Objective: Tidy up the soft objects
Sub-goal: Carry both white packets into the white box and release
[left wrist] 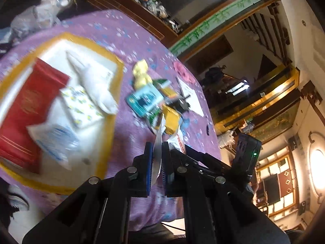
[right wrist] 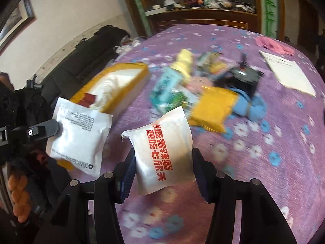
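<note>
My left gripper point(left wrist: 157, 152) is shut on a thin white packet point(left wrist: 158, 148), seen edge-on between its blue pads; the same packet point(right wrist: 79, 134) shows flat in the right wrist view, held at its left edge by the left gripper's fingertips point(right wrist: 51, 128). My right gripper point(right wrist: 163, 162) holds a white pouch with red Chinese print point(right wrist: 162, 152) between its jaws, above the purple cloth. A yellow-rimmed tray point(left wrist: 113, 111) holds a red pack point(left wrist: 26, 109), a white bag and dotted packets; it also shows in the right wrist view point(right wrist: 132, 85).
A pile of soft packets lies mid-table: yellow plush point(right wrist: 183, 61), teal pack point(right wrist: 166, 85), yellow pouch point(right wrist: 213, 105), blue item point(right wrist: 254, 105), black item point(right wrist: 243, 77). White paper point(right wrist: 288, 73) and pink cloth point(right wrist: 272, 44) lie far right. A dark sofa point(right wrist: 81, 57) stands left.
</note>
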Demonstrator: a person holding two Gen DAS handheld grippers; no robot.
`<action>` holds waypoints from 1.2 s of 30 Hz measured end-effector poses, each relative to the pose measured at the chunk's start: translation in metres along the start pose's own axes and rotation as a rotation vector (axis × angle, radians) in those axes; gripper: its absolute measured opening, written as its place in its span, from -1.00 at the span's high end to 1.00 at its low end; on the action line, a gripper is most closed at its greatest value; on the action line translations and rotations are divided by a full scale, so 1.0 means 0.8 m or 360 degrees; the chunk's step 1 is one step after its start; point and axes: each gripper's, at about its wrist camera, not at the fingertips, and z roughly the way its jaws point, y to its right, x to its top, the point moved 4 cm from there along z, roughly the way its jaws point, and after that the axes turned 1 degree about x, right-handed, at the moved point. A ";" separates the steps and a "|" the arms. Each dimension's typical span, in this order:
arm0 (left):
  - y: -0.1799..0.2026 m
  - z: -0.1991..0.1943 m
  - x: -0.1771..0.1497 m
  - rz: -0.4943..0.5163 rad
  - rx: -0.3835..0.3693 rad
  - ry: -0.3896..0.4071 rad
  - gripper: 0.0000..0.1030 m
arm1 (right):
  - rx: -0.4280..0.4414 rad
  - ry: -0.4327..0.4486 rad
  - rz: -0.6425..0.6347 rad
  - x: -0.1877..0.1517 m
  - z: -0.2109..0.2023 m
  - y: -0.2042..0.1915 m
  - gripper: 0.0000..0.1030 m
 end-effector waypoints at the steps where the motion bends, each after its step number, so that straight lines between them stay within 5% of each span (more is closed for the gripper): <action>1: -0.005 -0.007 0.004 -0.0004 0.0015 0.0015 0.89 | 0.0011 0.0002 -0.0015 0.004 0.002 -0.008 -0.01; 9: -0.060 -0.051 0.030 -0.0068 0.0156 0.0098 0.89 | 0.0123 0.0000 -0.0193 0.045 0.027 -0.090 -0.01; 18: -0.130 -0.045 0.042 -0.0150 0.0321 0.0074 0.89 | 0.0162 -0.0078 -0.0287 0.071 0.091 -0.160 -0.01; 26: -0.149 -0.036 0.044 -0.0092 0.0441 0.0077 0.89 | 0.0037 -0.0139 -0.0415 0.074 0.154 -0.200 -0.02; 33: -0.150 -0.037 0.037 -0.0084 0.0499 0.0081 0.88 | 0.0059 -0.0176 -0.0379 0.077 0.176 -0.205 -0.16; 35: -0.142 -0.043 0.034 -0.0084 0.0494 0.0120 0.76 | 0.0072 -0.0155 -0.0365 0.076 0.167 -0.204 -0.37; 36: -0.137 -0.047 0.033 -0.0079 0.0492 0.0140 0.47 | 0.0086 -0.0133 -0.0368 0.076 0.160 -0.205 -0.41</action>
